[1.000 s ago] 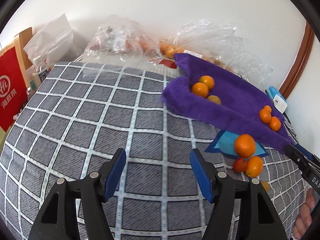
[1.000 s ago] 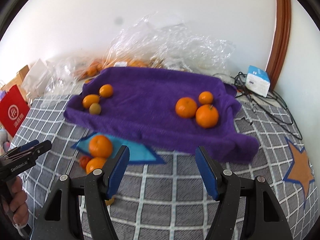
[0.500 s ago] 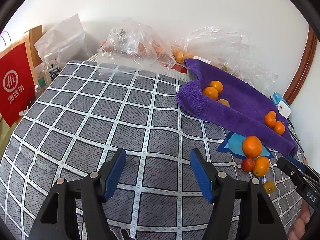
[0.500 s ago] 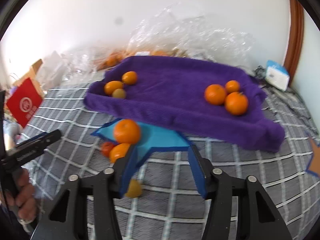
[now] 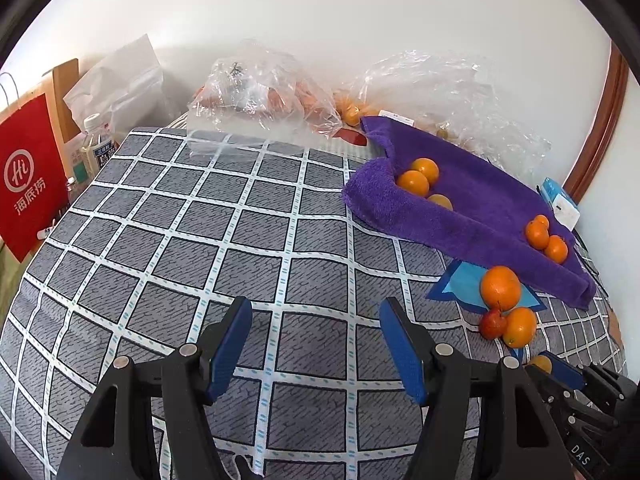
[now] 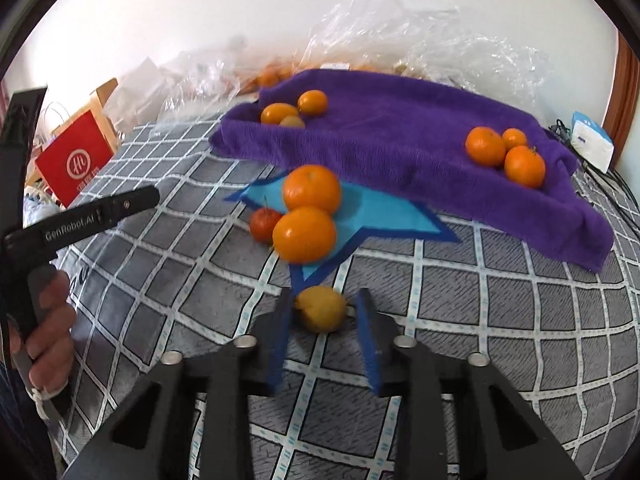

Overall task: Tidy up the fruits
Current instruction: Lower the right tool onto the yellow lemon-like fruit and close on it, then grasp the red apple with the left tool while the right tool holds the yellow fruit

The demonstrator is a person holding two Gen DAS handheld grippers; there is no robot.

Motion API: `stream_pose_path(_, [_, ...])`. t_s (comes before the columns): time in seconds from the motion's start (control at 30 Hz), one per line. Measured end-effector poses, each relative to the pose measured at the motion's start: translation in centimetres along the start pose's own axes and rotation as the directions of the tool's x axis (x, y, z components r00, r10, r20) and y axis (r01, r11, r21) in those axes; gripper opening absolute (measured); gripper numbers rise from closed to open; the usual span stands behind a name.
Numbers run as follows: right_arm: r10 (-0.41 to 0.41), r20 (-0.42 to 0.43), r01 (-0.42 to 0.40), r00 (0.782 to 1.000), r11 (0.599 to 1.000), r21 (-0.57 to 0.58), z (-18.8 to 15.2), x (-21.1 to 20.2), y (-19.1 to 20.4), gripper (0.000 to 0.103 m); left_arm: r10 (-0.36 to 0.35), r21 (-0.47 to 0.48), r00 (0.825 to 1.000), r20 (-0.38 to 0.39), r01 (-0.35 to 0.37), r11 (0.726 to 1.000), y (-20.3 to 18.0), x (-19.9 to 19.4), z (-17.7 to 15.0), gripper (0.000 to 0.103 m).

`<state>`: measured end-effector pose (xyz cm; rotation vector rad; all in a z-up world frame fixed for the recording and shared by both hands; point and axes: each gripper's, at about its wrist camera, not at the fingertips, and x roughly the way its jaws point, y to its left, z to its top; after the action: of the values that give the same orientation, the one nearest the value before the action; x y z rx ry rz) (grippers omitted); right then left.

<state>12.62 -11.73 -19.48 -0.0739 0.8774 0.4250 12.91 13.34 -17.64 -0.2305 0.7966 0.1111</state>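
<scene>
1. Right wrist view: the right gripper has just been closing, and its jaws now pinch a small yellow fruit low on the checked cloth.
2. Risk, as I judge it: the fruit is round and sits near the very tips, so it may squirt forward when lifted; the frame is blurred, so how well it is seated cannot be told.
3. Just beyond the tips lie two oranges and a small red fruit; a forward nudge could send them rolling.
4. Fruit sits between the two blue pads, left pad touching; contact at the right pad is unclear.
5. Left gripper hovers with jaws spread, nothing between them, well apart from the fruit.
6. Purple towel, with two clusters of oranges, lies behind, likely the destination.
</scene>
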Motion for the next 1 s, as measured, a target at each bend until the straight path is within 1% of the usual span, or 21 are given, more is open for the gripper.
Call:
stream_pose_path(0.13, [-0.012,0.015,0.012,1.0,1.0,-0.02,-0.3,-0.5,0.2,0.026,0.002,0.013,1.0,-0.001,-0.002,1.0,-0.3,0.0,-0.1,0.064])
stream_pose_path(0.2, [-0.018,0.04,0.019,0.999,1.0,-0.018,-0.4,-1.3,-0.3,0.026,0.006,0.01,1.0,-0.004,-0.006,1.0,-0.2,0.1,-0.2,0.064])
stream_pose_path(0.27, [-0.059,0.067,0.059,0.996,0.998,0.008,-0.4,-2.1,-1.7,0.026,0.006,0.005,1.0,-0.011,-0.006,1.0,-0.1,0.3,-0.2,0.064])
stream_pose_path(0.33, [-0.103,0.07,0.1,0.992,0.994,0.041,-0.3,-2.5,-3.2,0.026,0.002,0.0,1.0,-0.022,-0.002,1.0,0.0,0.6,-0.2,0.064])
stream_pose_path(0.4, [-0.133,0.07,0.129,0.989,0.989,0.067,-0.1,-2.6,-4.7,0.026,-0.026,-0.02,0.998,-0.048,0.025,0.999,0.5,1.1,0.0,0.064])
stream_pose_path(0.47, [-0.181,0.059,0.175,0.982,0.98,0.099,0.0,-2.6,-6.4,0.026,-0.042,-0.049,0.998,-0.043,0.04,0.998,1.0,1.1,0.1,0.064])
stream_pose_path(0.6, [-0.192,0.024,0.186,0.981,0.97,0.157,-0.1,-2.4,-8.5,0.026,-0.035,-0.057,0.999,-0.039,0.033,0.998,0.9,1.1,0.0,0.064])
stream_pose_path(0.77, [-0.19,0.004,0.186,0.982,0.965,0.187,-0.6,-1.7,-9.4,0.026,-0.033,-0.049,0.999,-0.037,0.031,0.998,0.7,1.0,-0.1,0.064])
stream_pose_path(1.0, [-0.173,0.017,0.166,0.985,0.964,0.208,-0.9,-1.9,-9.8,0.026,-0.023,-0.058,0.999,-0.037,0.021,0.998,0.9,1.1,-0.1,0.064])
